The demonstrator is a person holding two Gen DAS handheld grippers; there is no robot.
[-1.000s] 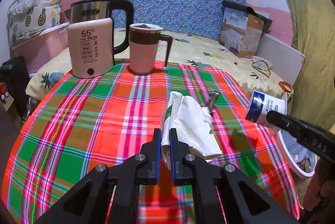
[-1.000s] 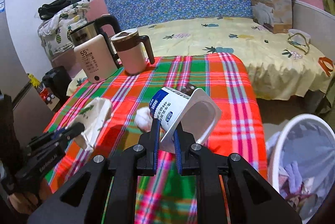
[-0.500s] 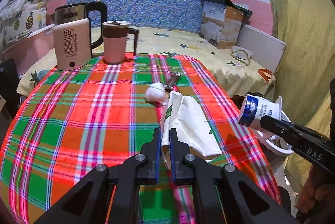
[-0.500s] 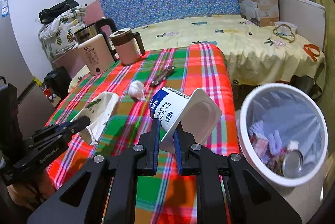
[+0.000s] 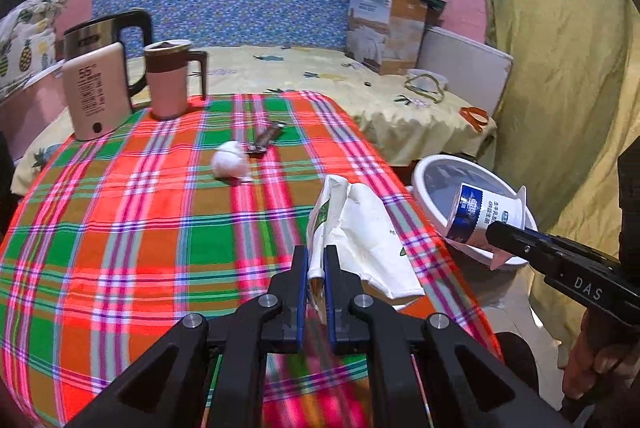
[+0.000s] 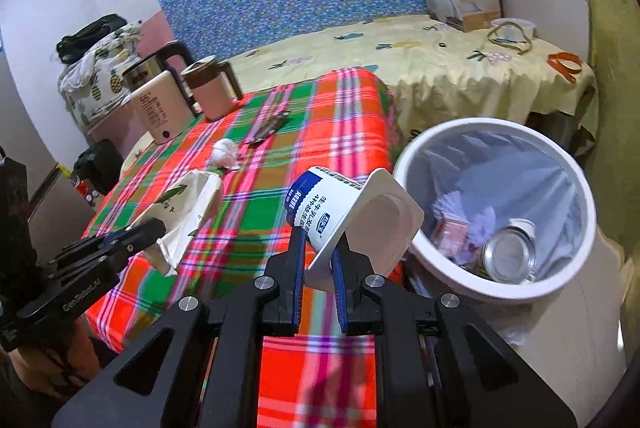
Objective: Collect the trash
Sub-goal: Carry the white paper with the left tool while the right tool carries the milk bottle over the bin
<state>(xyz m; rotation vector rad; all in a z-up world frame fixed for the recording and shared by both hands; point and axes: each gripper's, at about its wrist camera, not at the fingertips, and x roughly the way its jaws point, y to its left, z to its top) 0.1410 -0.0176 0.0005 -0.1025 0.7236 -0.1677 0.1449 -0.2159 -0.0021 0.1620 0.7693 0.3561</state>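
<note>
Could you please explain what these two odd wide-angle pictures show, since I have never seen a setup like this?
There is no robot here: a person holds a hand-held two-finger gripper in each hand, and each gripper carries a fisheye camera looking forward along its fingers. One picture is from the left gripper, the other from the right gripper.

The left one is clamped on a crumpled white paper bag. The right one is clamped on the rim of an empty yogurt cup, beside the white trash bin, which already holds a can and wrappers.

On the plaid tablecloth a crumpled tissue and a dark wrapper remain, with a kettle and a mug at the back.
</note>
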